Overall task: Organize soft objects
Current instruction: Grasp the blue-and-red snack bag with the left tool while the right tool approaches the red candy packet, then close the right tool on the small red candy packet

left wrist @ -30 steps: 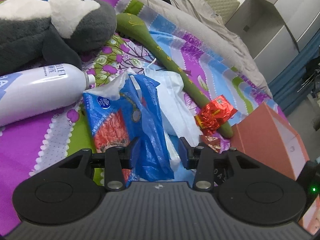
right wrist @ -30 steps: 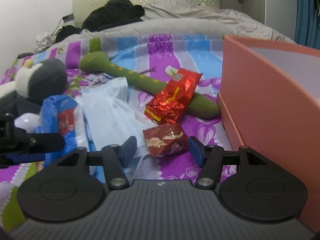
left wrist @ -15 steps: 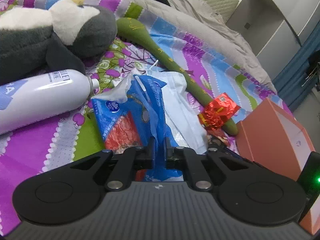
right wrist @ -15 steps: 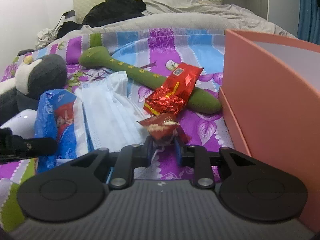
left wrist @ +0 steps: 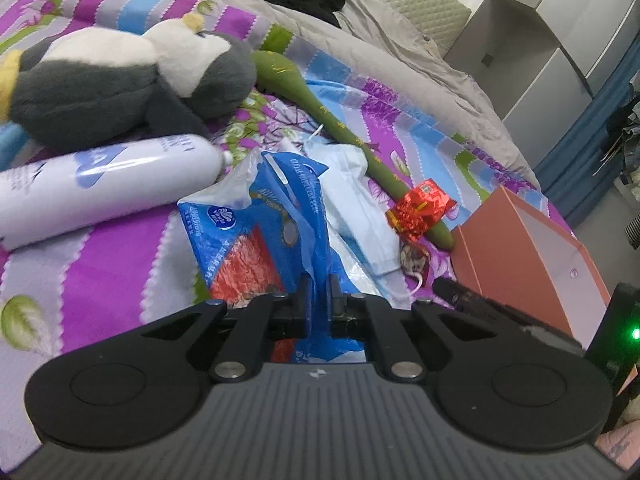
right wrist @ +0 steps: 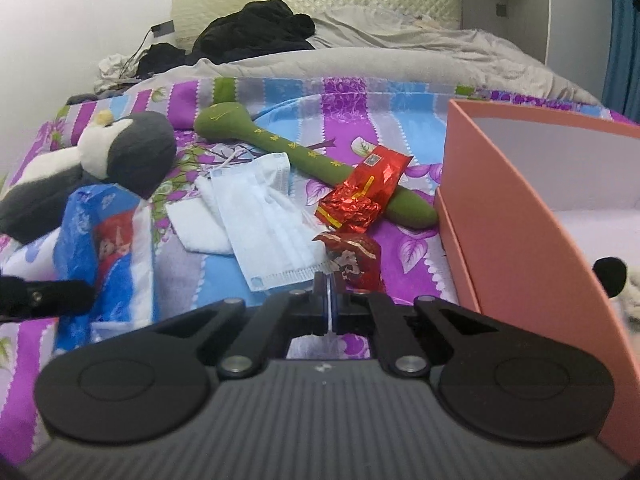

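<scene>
- Left wrist view shows the biggest change: the left gripper [left wrist: 318, 294], whose jaws stood wide over the crinkled blue plastic tissue pack [left wrist: 256, 236] a second ago, is now clenched on a fold of its wrapper, and the pack has begun to come up off the bedspread.
- Right wrist view shows the smaller change: the right gripper [right wrist: 330, 300], open a second ago around the small dark-red foil sachet [right wrist: 352, 258], has clamped shut; the sachet seems pinched by its near edge, though the blurred fingertips make that uncertain.
- Both grasps suggest each hand now has a soft item ready to carry to the salmon-pink cardboard box [right wrist: 532, 216] standing open at the right, where something fluffy and white with a black tip already lies.
- Still on the purple, blue and green striped bedspread [right wrist: 400, 104]: a grey-and-white plush penguin [left wrist: 120, 76], a long green fabric massage hammer [right wrist: 304, 156], a white spray bottle [left wrist: 100, 188], a pale blue face mask [right wrist: 268, 216] and a bright red foil packet [right wrist: 360, 196].
- Beyond lie a grey duvet, dark clothing, a quilted cream headboard, grey cabinets and a blue curtain.
</scene>
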{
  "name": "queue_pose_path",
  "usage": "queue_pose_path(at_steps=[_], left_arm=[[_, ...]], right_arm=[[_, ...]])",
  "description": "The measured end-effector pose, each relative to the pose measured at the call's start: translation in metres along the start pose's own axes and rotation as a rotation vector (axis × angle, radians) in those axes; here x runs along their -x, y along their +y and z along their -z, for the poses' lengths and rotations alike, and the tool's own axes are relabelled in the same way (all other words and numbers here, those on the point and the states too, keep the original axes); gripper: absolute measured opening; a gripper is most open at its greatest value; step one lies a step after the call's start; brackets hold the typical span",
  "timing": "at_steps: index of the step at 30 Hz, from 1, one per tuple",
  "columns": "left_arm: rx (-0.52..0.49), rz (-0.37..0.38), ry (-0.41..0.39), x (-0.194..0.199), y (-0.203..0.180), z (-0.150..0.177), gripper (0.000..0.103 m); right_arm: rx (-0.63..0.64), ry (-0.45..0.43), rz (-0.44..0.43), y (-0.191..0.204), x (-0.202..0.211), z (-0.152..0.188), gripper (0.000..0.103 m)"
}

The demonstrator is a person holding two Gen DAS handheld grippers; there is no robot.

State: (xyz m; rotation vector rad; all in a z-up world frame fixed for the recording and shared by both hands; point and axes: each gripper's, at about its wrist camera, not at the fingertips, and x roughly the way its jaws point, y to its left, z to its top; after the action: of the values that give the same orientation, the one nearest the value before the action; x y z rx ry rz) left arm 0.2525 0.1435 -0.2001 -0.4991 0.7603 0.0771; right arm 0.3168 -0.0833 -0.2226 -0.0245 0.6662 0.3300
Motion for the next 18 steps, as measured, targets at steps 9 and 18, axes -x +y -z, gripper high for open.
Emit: queue_pose_path(at_steps=[9, 18], left_arm=[[-0.021, -0.006, 0.018, 0.007, 0.010, 0.013, 0.007], [-0.011, -0.012, 0.043, -0.007, 0.017, 0.016, 0.007]], right_arm=[[0.029, -0.025, 0.054, -0.001, -0.018, -0.007, 0.048], [0.022, 0.013, 0.111, -0.006, -0.062, -0.007, 0.049]])
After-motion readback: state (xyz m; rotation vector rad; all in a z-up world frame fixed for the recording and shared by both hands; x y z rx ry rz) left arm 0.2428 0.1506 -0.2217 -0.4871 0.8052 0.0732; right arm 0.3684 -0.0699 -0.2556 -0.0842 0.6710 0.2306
